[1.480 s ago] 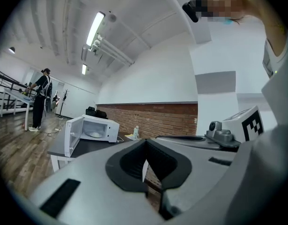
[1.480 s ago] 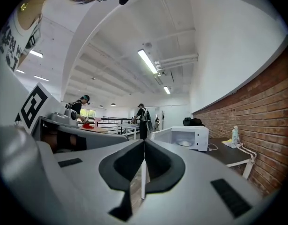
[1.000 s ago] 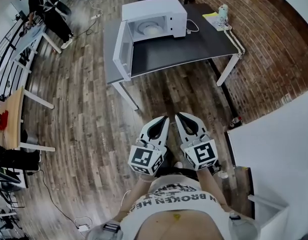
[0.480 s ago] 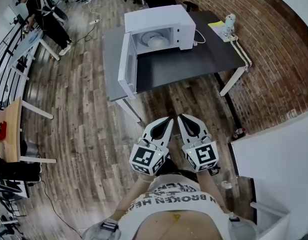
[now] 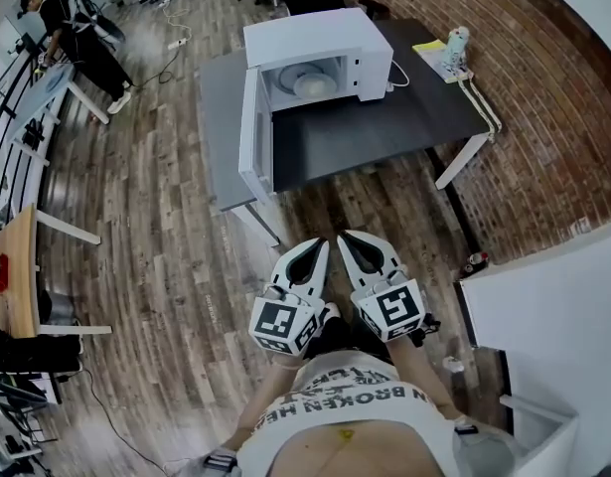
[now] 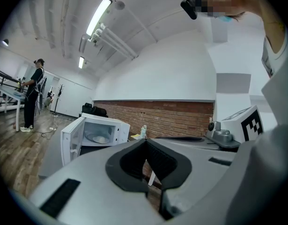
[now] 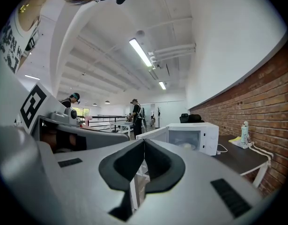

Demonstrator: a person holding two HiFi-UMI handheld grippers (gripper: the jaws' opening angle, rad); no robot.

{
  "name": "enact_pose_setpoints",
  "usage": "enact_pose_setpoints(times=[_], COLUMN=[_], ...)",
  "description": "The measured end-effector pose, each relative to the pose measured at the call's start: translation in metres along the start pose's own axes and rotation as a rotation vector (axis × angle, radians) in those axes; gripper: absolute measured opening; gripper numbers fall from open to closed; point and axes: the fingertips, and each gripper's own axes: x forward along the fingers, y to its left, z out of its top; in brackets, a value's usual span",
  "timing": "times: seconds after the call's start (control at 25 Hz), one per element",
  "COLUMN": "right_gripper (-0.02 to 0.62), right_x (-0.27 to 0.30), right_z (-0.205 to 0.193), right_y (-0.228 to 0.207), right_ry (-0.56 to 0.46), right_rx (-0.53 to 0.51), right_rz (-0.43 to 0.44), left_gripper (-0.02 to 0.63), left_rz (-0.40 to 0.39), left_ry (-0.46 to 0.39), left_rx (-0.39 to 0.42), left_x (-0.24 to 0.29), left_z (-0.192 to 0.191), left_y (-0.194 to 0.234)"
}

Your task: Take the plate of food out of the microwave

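A white microwave (image 5: 320, 38) stands on a dark grey table (image 5: 384, 127), and its door (image 5: 253, 132) hangs open to the left. Inside it sits a pale plate of food (image 5: 310, 82), also visible as the plate (image 6: 100, 138) in the left gripper view and the plate (image 7: 185, 146) in the right gripper view. My left gripper (image 5: 321, 245) and right gripper (image 5: 344, 238) are held side by side near my body, well short of the table. Both are shut and empty and point towards the microwave (image 6: 99, 131) (image 7: 193, 137).
A brick wall (image 5: 543, 117) runs behind the table. A yellow pad and a small bottle (image 5: 454, 40) sit at the table's far right corner. A white cabinet (image 5: 543, 306) stands at my right. A person (image 5: 72, 28) works at benches far left, beside a wooden table (image 5: 22, 256).
Both grippers and I have moved across the wooden floor towards the table. The microwave now looks larger and nearer. The jaws stay shut.
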Motion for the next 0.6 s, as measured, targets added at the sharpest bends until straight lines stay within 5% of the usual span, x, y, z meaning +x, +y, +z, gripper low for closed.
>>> enact_pose_setpoints(times=[0.6], right_gripper=[0.008], right_x=[0.072], right_z=[0.004], right_y=[-0.051], right_ry=[0.011], right_rx=[0.013], right_rz=[0.056], left_gripper=[0.006], left_rz=[0.064], left_ry=[-0.002], left_rx=[-0.023], left_x=[0.062], left_z=[0.01], left_y=[0.055])
